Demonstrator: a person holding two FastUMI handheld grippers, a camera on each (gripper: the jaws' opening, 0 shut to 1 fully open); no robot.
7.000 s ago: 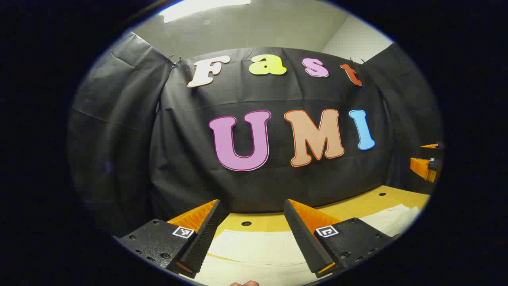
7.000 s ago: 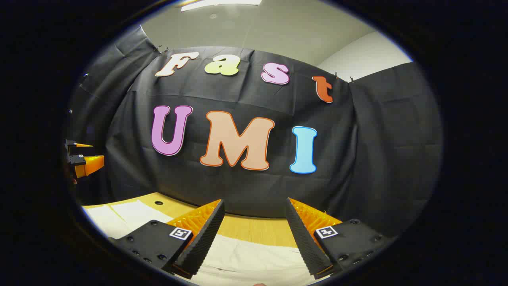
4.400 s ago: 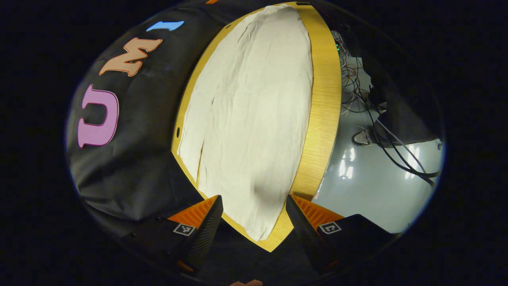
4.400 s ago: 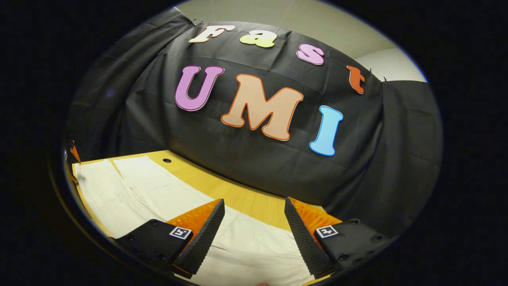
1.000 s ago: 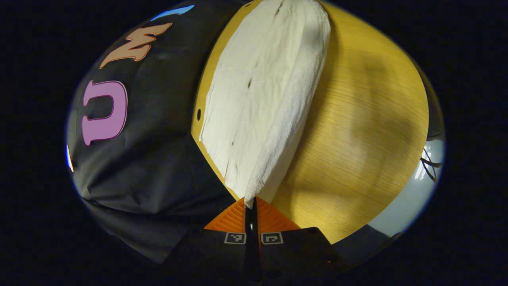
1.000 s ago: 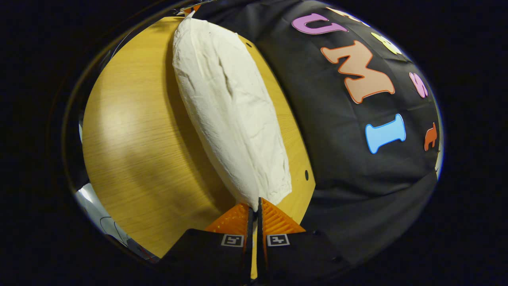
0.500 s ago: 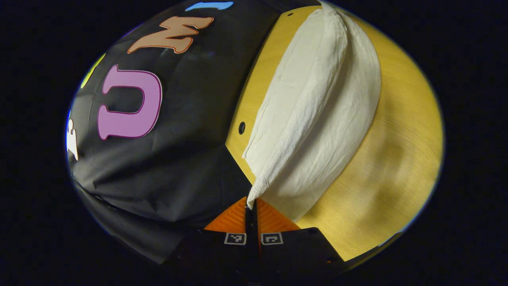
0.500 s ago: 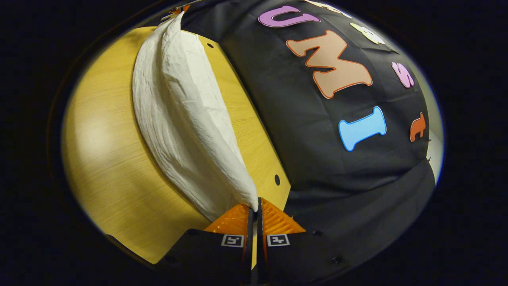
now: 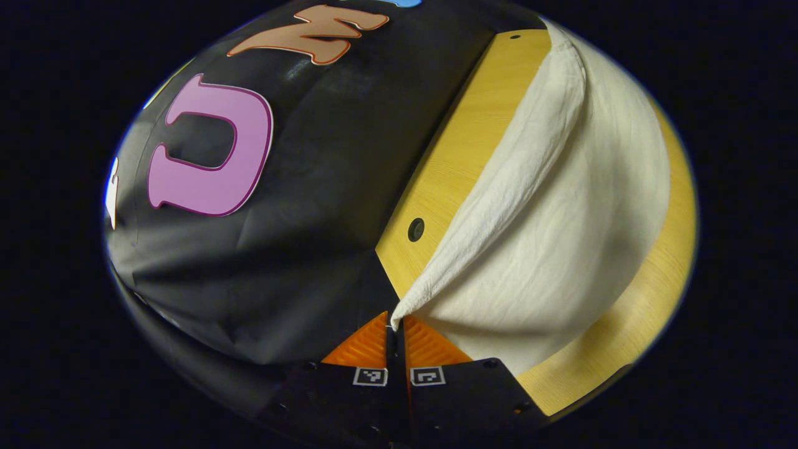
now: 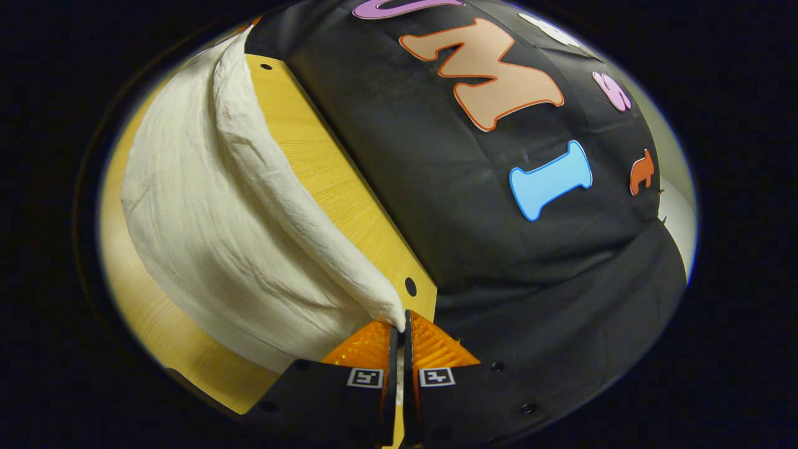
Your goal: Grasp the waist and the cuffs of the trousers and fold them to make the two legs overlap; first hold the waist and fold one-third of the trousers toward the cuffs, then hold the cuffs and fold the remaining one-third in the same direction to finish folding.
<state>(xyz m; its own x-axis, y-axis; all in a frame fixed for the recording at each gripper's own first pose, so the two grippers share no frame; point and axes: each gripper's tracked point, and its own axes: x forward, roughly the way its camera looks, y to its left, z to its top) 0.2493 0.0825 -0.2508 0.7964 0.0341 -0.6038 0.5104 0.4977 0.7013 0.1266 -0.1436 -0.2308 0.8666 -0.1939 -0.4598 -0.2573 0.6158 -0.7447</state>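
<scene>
Cream-white trousers [image 9: 561, 231] lie along the yellow wooden table [image 9: 449, 162], with their far long edge lifted off it. My left gripper [image 9: 395, 325] is shut on one end of that lifted edge, at the table's corner. In the right gripper view the same trousers [image 10: 206, 218] stretch away from my right gripper [image 10: 399, 327], which is shut on the other end of the edge. The raised cloth hangs in a curve between the two ends and drapes toward the table's near side. Which end is waist or cuffs I cannot tell.
The black cloth wall [image 9: 299, 187] hangs right behind the table's far edge. A round hole [image 9: 416, 229] sits in the table [image 10: 324, 168] near each gripped corner, and another hole [image 10: 411, 286] shows in the right gripper view. Bare wood lies between cloth and wall.
Both grippers, still shut on the cloth, have carried the lifted edge further toward the table's near side. The trousers now cover more of the near wood, and a wood strip by the wall is bared.
</scene>
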